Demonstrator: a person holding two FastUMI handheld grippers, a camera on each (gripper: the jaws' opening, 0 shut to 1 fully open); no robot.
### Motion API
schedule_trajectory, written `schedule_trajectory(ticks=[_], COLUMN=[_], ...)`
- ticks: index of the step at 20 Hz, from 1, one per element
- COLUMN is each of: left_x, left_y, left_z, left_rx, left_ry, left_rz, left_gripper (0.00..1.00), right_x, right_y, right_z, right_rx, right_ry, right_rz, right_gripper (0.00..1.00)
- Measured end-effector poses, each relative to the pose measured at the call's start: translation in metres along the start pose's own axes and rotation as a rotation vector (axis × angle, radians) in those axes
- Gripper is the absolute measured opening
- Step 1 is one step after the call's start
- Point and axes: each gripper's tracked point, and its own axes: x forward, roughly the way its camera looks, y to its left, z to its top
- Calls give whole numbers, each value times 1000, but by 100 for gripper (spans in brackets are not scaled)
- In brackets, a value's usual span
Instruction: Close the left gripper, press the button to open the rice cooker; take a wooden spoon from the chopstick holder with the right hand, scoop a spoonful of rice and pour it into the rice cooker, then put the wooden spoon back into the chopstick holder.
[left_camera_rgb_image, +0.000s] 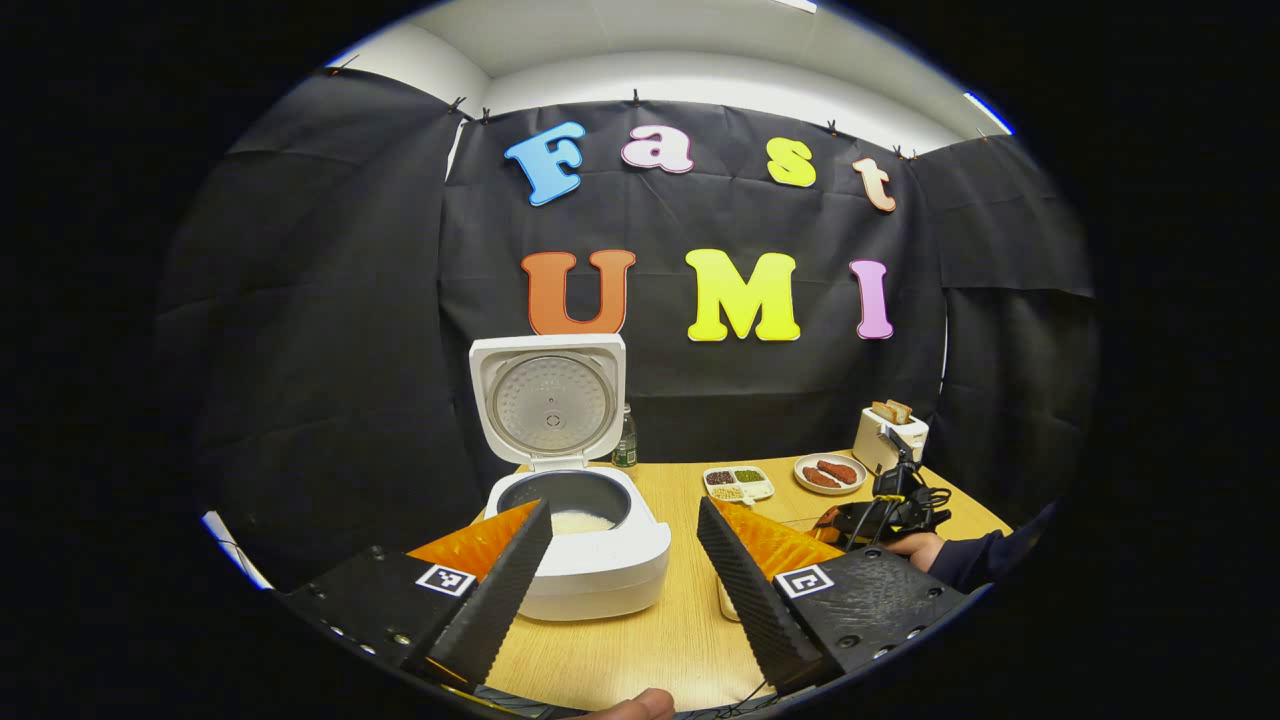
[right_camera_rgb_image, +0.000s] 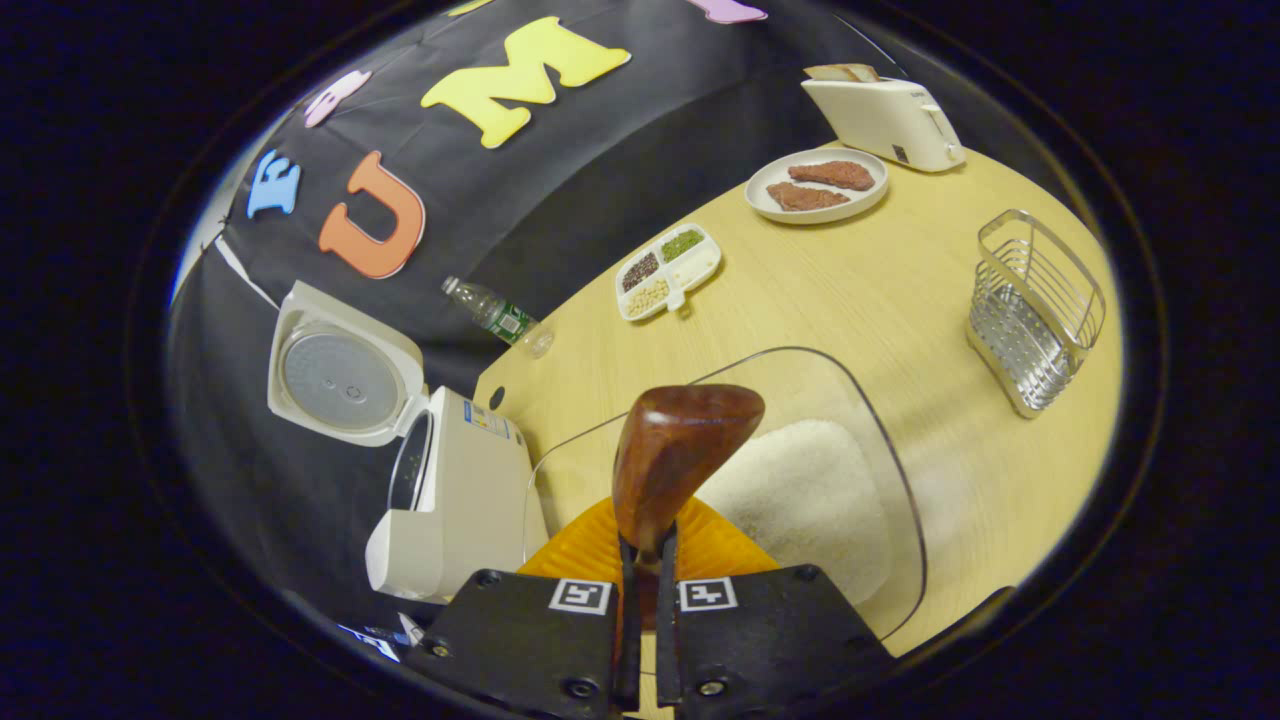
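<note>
The white rice cooker stands on the table with its lid raised, and some white rice lies in its pot. My left gripper is open in front of it, holding nothing. My right gripper is shut on the handle of the wooden spoon, whose bowl hangs over the clear glass bowl of rice. The wire chopstick holder stands to the right of that bowl. In the left gripper view the right gripper is at the far right, held by a hand in a dark sleeve.
A water bottle stands behind the cooker. Toward the back of the table are a divided dish of grains, a plate with two brown pieces and a toaster with bread. Bare wood lies between the bowl and the plate.
</note>
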Motion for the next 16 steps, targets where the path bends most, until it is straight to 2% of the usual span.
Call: schedule_trajectory(ticks=[5, 9, 14, 16], left_x=[-4, -11, -17, -21], left_y=[-6, -9, -18, -27], left_z=[1, 15, 13, 14], left_rx=[-12, -17, -40, -73], left_ry=[3, -34, -36, -29], left_rz=[-3, -10, -38, -75], left_gripper=[94, 94, 94, 94], right_x=[-23, -47, -80, -90], right_y=[-9, -17, -8, -3], right_z=[17, 35, 67, 76], right_rx=[99, 255, 519, 583], right_ry=[-46, -78, -120, -131], right_rz=[44, 117, 300, 353], right_gripper=[11, 11, 11, 11])
